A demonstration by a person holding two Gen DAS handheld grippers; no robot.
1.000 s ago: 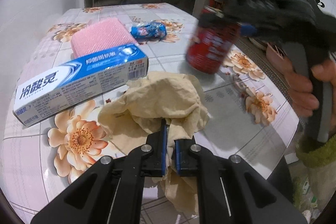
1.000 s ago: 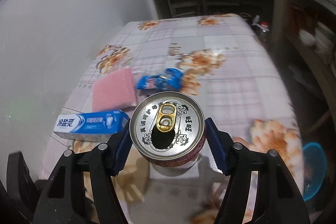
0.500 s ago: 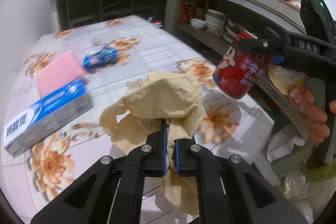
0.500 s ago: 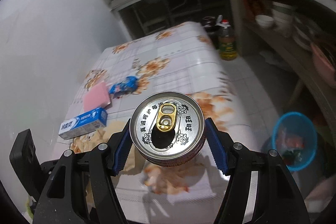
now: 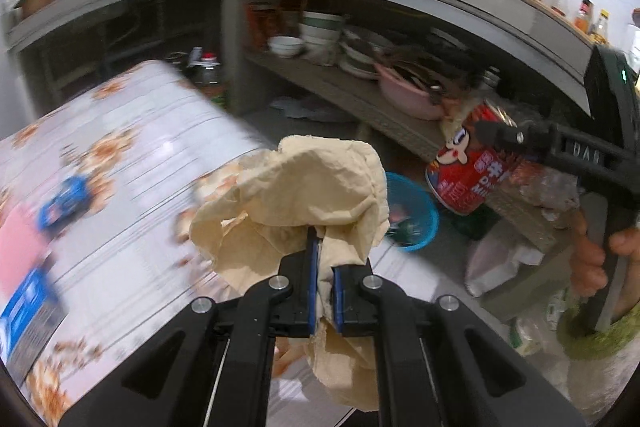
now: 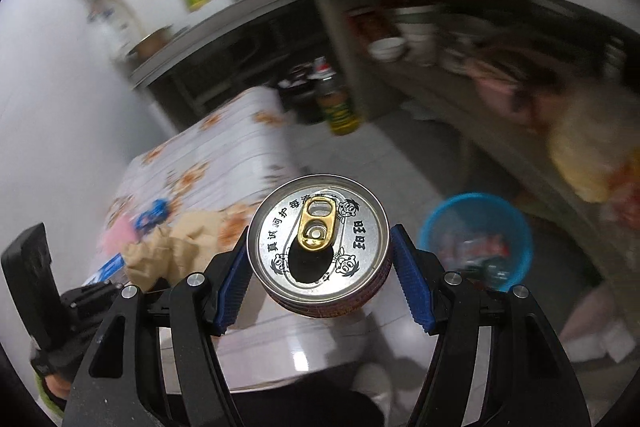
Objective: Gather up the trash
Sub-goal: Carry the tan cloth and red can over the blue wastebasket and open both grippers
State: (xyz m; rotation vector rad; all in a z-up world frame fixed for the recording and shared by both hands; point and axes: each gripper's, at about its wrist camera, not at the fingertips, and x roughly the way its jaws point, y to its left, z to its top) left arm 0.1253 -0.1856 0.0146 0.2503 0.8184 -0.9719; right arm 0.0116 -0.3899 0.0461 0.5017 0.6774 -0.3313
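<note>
My left gripper is shut on a crumpled beige paper towel, held in the air past the table's right edge. My right gripper is shut on an opened red drink can, its silver top facing the camera. In the left wrist view that can hangs at the right, clamped by the right gripper, with a hand on its handle. A blue plastic basket with some trash in it stands on the floor, below and to the right of both grippers; the left wrist view shows this basket just behind the towel.
The flowered table lies to the left with a blue wrapper, a pink sponge and a toothpaste box. A low shelf with bowls and a pink basin runs behind. White bags lie on the floor.
Both grippers swung right, away from the table, carrying the towel and the can. The blue basket on the floor came into view and grew nearer. The table slid off to the left.
</note>
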